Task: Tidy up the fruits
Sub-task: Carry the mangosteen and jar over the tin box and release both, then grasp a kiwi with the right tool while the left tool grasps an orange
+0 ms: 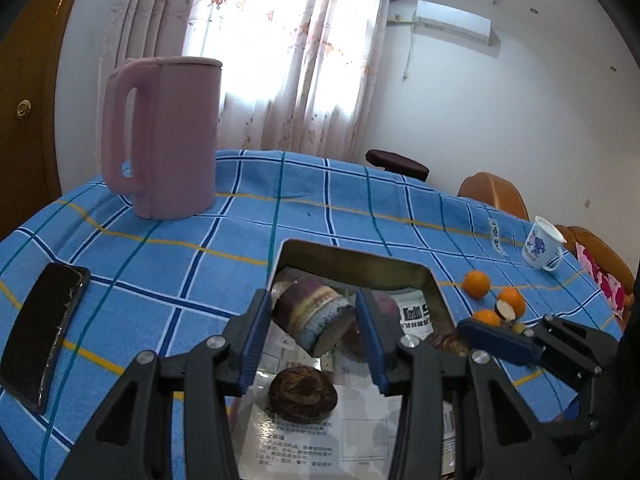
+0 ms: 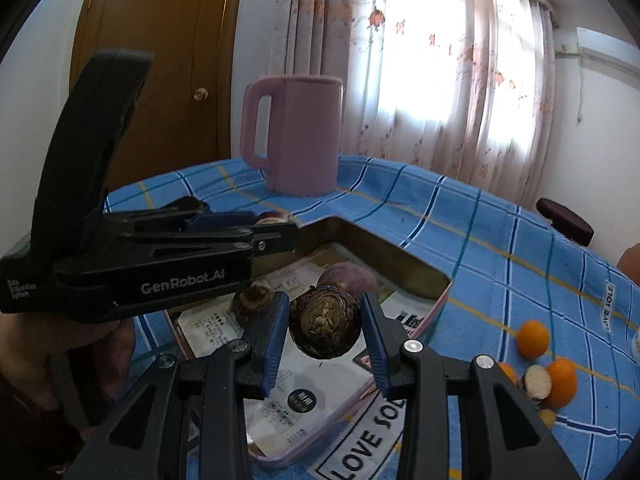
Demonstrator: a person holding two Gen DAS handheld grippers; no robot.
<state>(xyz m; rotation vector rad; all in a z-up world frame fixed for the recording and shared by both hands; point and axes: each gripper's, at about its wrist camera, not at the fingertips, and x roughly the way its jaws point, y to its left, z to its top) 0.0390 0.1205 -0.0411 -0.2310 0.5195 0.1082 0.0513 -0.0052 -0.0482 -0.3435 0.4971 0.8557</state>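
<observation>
While both tools hang over the metal tray, I read the step in hand as delivery: each carries a piece toward the paper-lined tray bottom, and neither is set down yet.

Starting at the left, the phone and the pink kettle sit on the blue checked cloth, well clear of the work. My left gripper is narrowed onto a short cut cylinder, which I take for a sugarcane section; the blue pads press its sides. Its long axis runs diagonally in the left wrist view, with the pale cut face turned down and toward the camera and the far end pointing up and left. It hangs above a dark round water chestnut already lying on the paper.

Further right, my right gripper is clamped on a dark, scaly, nearly round chestnut, which has no real long axis. It hovers over the tray's middle.

Next I judge both should lower and release over bare paper, avoiding pieces already there. The oranges on the cloth at far right remain to be gathered.
</observation>
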